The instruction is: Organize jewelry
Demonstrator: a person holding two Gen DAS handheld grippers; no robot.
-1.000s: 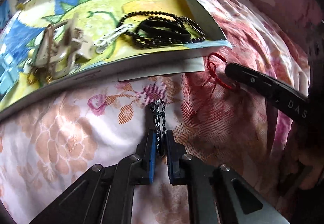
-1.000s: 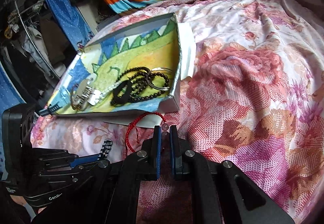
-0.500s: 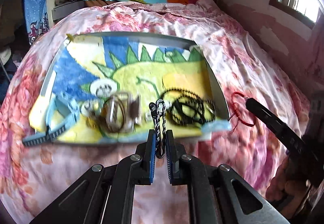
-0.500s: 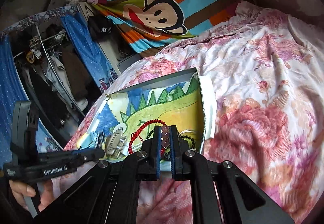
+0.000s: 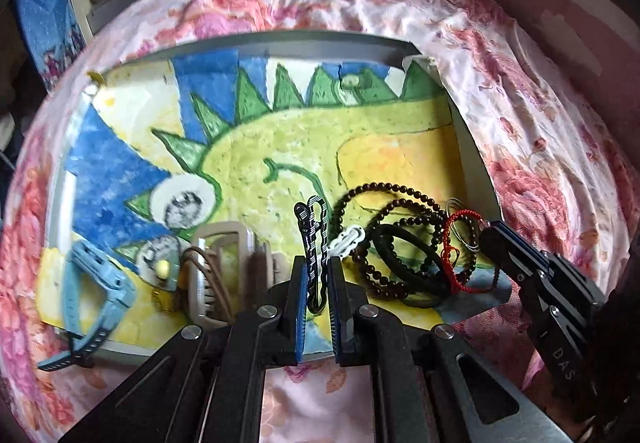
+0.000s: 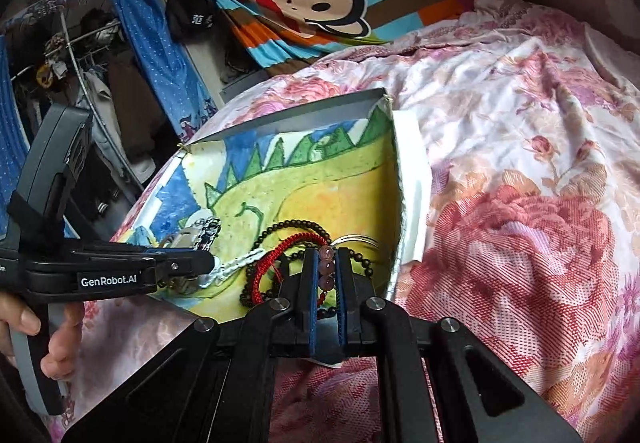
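Your left tongs [image 5: 318, 279] pinch a black-and-white cord [image 5: 313, 239] and your right tongs [image 6: 327, 283] clamp a red string bracelet [image 6: 280, 255], both over the tray [image 5: 472, 147] on the bed [image 6: 540, 203].

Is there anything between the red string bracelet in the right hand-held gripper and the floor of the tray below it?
Yes. The red string bracelet, held by the right hand-held gripper, hangs over a black bead necklace and a black hair tie on the tray. It would land on them.
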